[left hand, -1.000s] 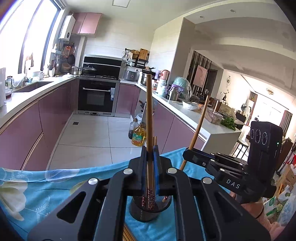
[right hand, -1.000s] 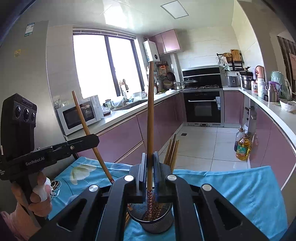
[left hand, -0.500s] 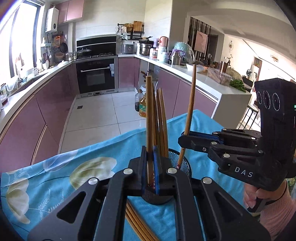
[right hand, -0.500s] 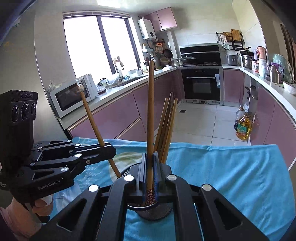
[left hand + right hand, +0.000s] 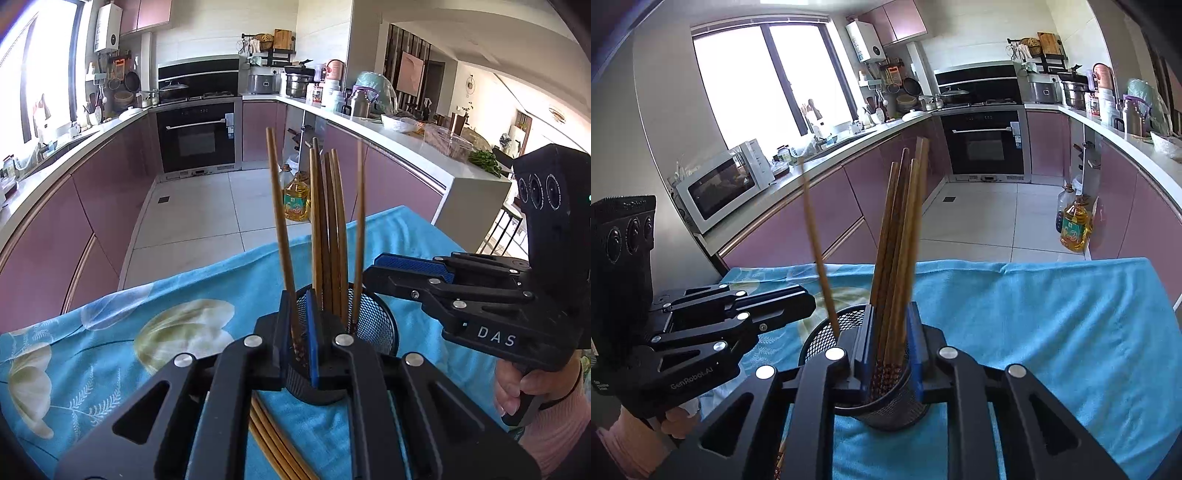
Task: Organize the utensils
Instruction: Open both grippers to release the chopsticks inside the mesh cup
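A black mesh holder [image 5: 373, 328] stands on the blue floral cloth [image 5: 110, 332] with several wooden chopsticks [image 5: 328, 229] upright in it. My left gripper [image 5: 298, 328] is just above the holder's near rim, its jaws slightly apart around one leaning chopstick [image 5: 280, 229] that looks loose between them. My right gripper [image 5: 892, 343] is open over the holder [image 5: 882, 398], with the chopstick bundle [image 5: 897, 240] between its jaws, untouched. One blurred chopstick [image 5: 818, 251] leans at the holder's left. Each gripper shows in the other's view: the right [image 5: 384, 273], the left [image 5: 809, 304].
More chopsticks [image 5: 273, 443] lie on the cloth under my left gripper. The table's far edge drops to a tiled floor with an oil bottle [image 5: 295, 195]. Purple cabinets, an oven [image 5: 986, 144] and a microwave [image 5: 720, 184] ring the kitchen.
Both grippers have come down over the holder and let go of their chopsticks, which now stand in the holder. The right jaws opened wide; the left jaws parted slightly.
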Demonstrator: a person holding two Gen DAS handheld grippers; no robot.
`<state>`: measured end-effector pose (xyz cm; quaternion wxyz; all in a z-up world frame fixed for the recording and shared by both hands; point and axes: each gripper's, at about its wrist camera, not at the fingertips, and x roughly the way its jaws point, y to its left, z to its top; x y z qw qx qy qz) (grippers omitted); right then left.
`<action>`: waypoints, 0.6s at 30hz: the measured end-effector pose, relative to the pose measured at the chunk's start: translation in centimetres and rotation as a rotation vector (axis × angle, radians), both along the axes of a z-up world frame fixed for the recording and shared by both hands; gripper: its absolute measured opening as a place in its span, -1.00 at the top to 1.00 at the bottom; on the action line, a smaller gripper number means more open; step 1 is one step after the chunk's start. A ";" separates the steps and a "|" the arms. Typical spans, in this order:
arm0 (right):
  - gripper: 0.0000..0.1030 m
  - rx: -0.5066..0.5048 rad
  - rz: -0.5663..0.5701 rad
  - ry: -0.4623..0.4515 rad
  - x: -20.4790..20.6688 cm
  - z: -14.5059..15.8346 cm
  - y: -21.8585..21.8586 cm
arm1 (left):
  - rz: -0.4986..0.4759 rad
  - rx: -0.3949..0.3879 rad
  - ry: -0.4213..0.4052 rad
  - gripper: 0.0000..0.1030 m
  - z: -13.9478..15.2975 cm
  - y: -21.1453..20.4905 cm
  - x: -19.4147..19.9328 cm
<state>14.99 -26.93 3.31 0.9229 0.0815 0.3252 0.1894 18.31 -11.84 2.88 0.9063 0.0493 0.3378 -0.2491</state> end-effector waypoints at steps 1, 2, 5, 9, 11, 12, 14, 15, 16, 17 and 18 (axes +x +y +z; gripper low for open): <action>0.64 0.000 0.000 -0.003 -0.1 0.1 0.0 | 0.007 -0.005 -0.001 0.77 -0.1 0.2 -0.1; 0.62 0.002 0.000 -0.007 -0.2 0.1 -0.1 | 0.015 -0.009 -0.005 0.74 -0.1 0.4 -0.4; 0.55 -0.002 0.004 -0.020 -0.7 0.3 0.0 | 0.034 -0.018 -0.022 0.52 -0.3 1.0 -1.2; 0.46 -0.013 0.008 -0.039 -1.6 0.5 0.2 | 0.057 -0.023 -0.049 0.43 -0.5 2.3 -2.5; 0.43 -0.003 0.020 -0.050 -2.2 0.6 0.3 | 0.071 -0.030 -0.063 0.37 -0.5 3.1 -3.3; 0.39 -0.002 0.027 -0.058 -2.7 0.7 0.4 | 0.077 -0.030 -0.070 0.36 -0.4 3.4 -3.7; 0.36 0.000 0.048 -0.075 -3.6 1.0 0.6 | 0.089 -0.031 -0.085 0.28 -0.3 4.2 -4.7; 0.34 0.008 0.065 -0.080 -4.2 1.0 0.7 | 0.100 -0.028 -0.091 0.26 -0.4 4.6 -5.1; 0.34 0.017 0.082 -0.082 -4.7 1.0 0.9 | 0.109 -0.024 -0.098 0.23 -0.5 5.1 -5.5; 0.33 0.021 0.101 -0.086 -5.3 1.0 1.2 | 0.117 -0.019 -0.103 0.20 -0.6 5.5 -6.0; 0.28 0.016 0.120 -0.088 -5.9 0.8 1.6 | 0.125 -0.015 -0.105 0.16 -0.8 5.9 -6.4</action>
